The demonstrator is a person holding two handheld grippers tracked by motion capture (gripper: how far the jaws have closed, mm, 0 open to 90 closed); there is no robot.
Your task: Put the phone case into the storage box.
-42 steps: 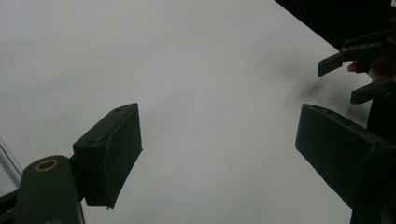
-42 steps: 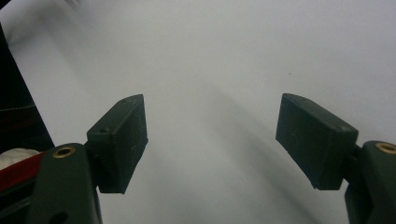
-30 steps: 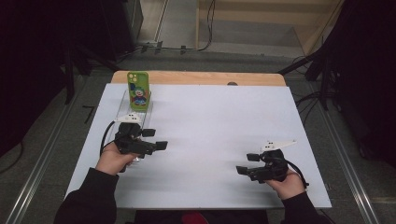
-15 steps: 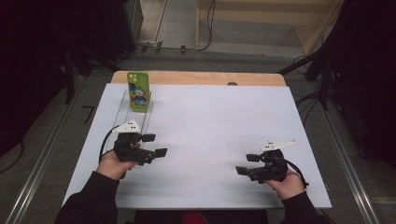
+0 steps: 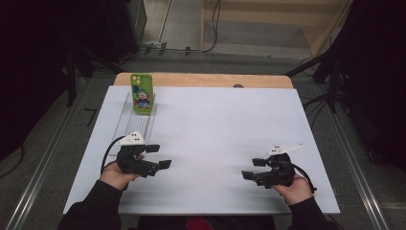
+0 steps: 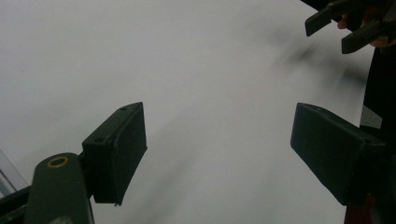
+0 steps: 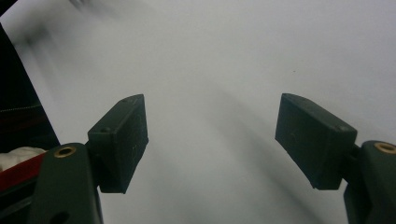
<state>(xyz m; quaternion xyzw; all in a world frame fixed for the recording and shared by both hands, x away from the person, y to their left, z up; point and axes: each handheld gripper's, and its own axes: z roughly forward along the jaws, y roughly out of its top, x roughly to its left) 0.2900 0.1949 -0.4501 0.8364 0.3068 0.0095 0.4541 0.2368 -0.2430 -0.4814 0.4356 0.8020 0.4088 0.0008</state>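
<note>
A green phone [image 5: 142,93] with a cartoon figure on its back stands upright at the far left of the white table [image 5: 215,124], at the far end of a clear plastic stand [image 5: 128,120]. My left gripper [image 5: 160,156] hovers low over the table's near left, nearer than the stand and pointing right. It is open; its jaws have just been closing slightly with only bare table between them [image 6: 217,149]. At the near right, my right gripper [image 5: 252,168] points left and is open with nothing between its jaws [image 7: 212,144]. The right gripper [image 6: 345,25] also appears at the top right of the left gripper view.
A wooden strip [image 5: 201,80] runs along the table's far edge. Dark floor, cables and metal rails [image 5: 33,177] surround the table. A small dark spot [image 5: 238,86] sits at the far edge.
My left hand has drawn back toward the near edge and sunk a little, away from the clear stand. The right hand has stayed put.
</note>
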